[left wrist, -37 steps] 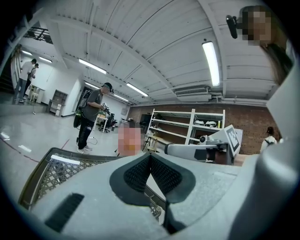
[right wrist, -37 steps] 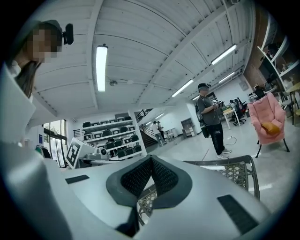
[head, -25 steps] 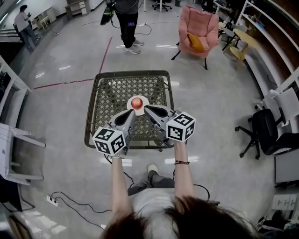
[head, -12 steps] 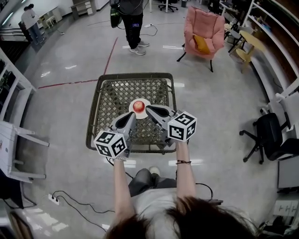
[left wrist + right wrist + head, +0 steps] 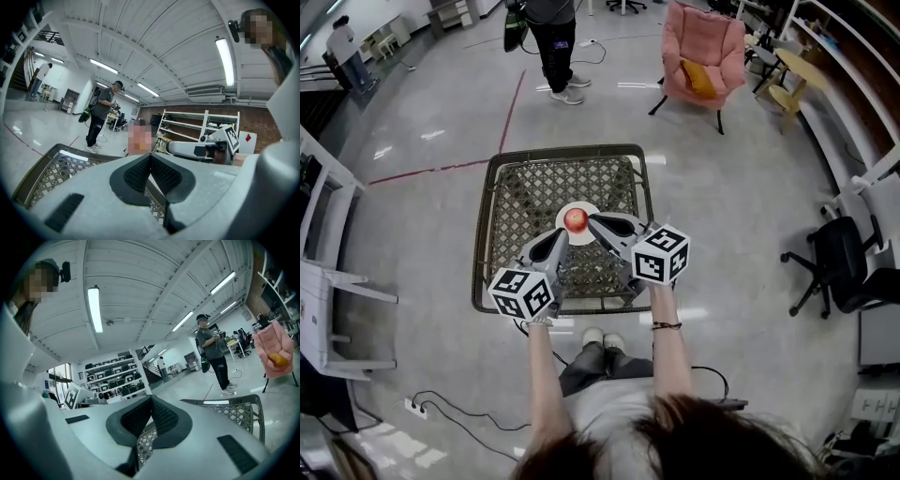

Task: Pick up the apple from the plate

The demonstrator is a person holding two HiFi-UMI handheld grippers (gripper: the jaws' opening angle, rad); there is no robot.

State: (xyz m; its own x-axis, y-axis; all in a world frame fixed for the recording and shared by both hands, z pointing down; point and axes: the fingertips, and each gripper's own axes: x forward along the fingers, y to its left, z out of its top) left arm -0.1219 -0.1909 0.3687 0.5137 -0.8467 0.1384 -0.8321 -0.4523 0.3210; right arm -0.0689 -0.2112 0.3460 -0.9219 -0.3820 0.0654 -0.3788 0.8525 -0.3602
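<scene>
Apple sat on white plate, mesh table. Left gripper and right gripper, jaws together, empty, lay just beside it. Cubes bore square markers. Pink armchair stood beyond.

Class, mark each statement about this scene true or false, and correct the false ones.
1. The apple rests on a white plate. True.
2. The left gripper holds the apple. False: its jaws are together with nothing between them.
3. The plate sits on the floor. False: it sits on the lattice table.
4. A pink armchair stands beyond the table. True.
5. The right gripper has its jaws wide apart. False: they are closed together.
</scene>
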